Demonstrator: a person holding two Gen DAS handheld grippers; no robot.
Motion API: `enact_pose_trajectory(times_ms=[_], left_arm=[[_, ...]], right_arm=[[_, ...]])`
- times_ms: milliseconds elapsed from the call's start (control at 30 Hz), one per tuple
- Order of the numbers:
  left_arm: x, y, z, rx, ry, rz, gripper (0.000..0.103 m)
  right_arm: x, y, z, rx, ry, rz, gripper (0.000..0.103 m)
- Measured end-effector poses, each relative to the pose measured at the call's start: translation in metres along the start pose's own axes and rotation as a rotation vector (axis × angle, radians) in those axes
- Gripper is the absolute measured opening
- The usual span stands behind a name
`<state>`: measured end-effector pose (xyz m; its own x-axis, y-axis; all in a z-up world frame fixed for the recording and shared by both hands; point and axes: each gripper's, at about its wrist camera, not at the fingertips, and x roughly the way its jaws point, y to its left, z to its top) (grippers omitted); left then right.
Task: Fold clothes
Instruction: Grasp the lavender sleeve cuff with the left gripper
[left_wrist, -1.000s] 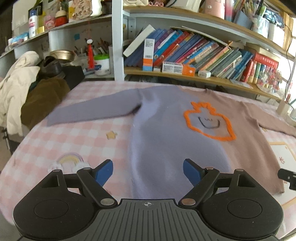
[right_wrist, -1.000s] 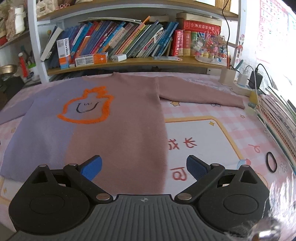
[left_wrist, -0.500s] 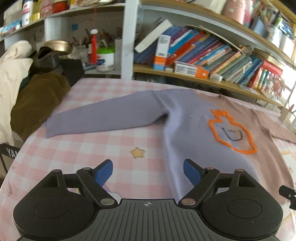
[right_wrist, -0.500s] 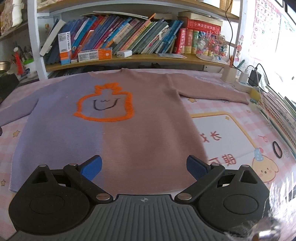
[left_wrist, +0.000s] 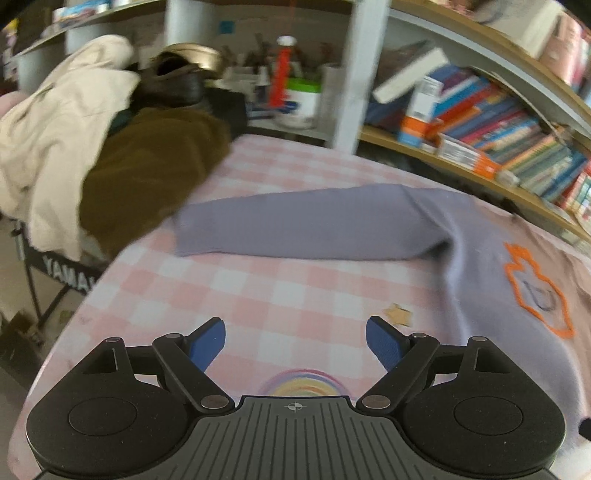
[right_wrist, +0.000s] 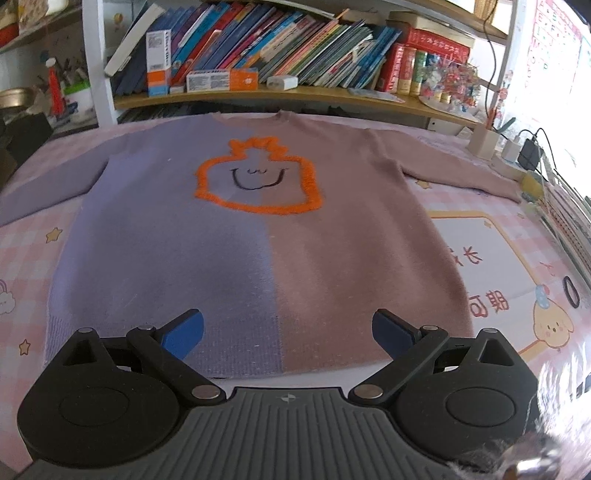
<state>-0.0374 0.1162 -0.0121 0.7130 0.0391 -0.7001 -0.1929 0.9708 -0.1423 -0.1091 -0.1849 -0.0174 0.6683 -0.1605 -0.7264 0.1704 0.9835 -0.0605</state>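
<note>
A two-tone sweater (right_wrist: 266, 229), lilac on its left half and dusty pink on its right, lies flat and face up on the pink checked cloth (right_wrist: 26, 251), with an orange outlined smiling figure (right_wrist: 258, 177) on the chest. Its lilac sleeve (left_wrist: 303, 227) stretches out to the left, and the pink sleeve (right_wrist: 461, 173) reaches right. My left gripper (left_wrist: 295, 338) hovers open over bare cloth, short of the lilac sleeve. Near the sweater's bottom hem my right gripper (right_wrist: 288, 328) stands open with nothing between its fingers.
A heap of cream and brown clothes (left_wrist: 92, 158) sits at the table's left end. Bookshelves (right_wrist: 280, 55) run along the back edge. A pen holder, chargers (right_wrist: 517, 147) and stacked books line the right side. A black hair tie (right_wrist: 570, 291) lies on the printed mat.
The left gripper has swung left, off the sweater's body and over bare cloth facing the lilac sleeve. The right gripper has shifted left, now centred on the sweater's hem. Both stayed open.
</note>
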Motion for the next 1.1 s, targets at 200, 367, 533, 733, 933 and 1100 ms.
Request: enact_pose_trajectory(times_ms=[200,367,533,733,933,1100], left_arm=[[0.013,0.034,0.010,-0.087,-0.076,0.019,0.059],[0.041,0.058,0.021,-0.231,-0.060,0.030,0.042],[0.060,0.071,0.031,-0.307,-0.071,0.079,0.042],[0.075,0.075,0.038,-0.380,-0.093,0.063,0.040],[0.083,0.067,0.041,-0.481,-0.088,-0.024,0.038],[0.087,0.065,0.041,-0.530,-0.088,-0.052,0.036]], right_arm=[[0.005,0.010,0.003,-0.038,0.012,0.004,0.098],[0.005,0.007,0.006,-0.049,0.011,-0.024,0.098],[0.007,-0.001,0.007,-0.037,0.028,-0.066,0.098],[0.006,-0.003,0.008,-0.048,0.042,-0.095,0.098],[0.006,-0.005,0.009,-0.050,0.052,-0.117,0.098],[0.006,-0.004,0.011,-0.054,0.057,-0.122,0.098]])
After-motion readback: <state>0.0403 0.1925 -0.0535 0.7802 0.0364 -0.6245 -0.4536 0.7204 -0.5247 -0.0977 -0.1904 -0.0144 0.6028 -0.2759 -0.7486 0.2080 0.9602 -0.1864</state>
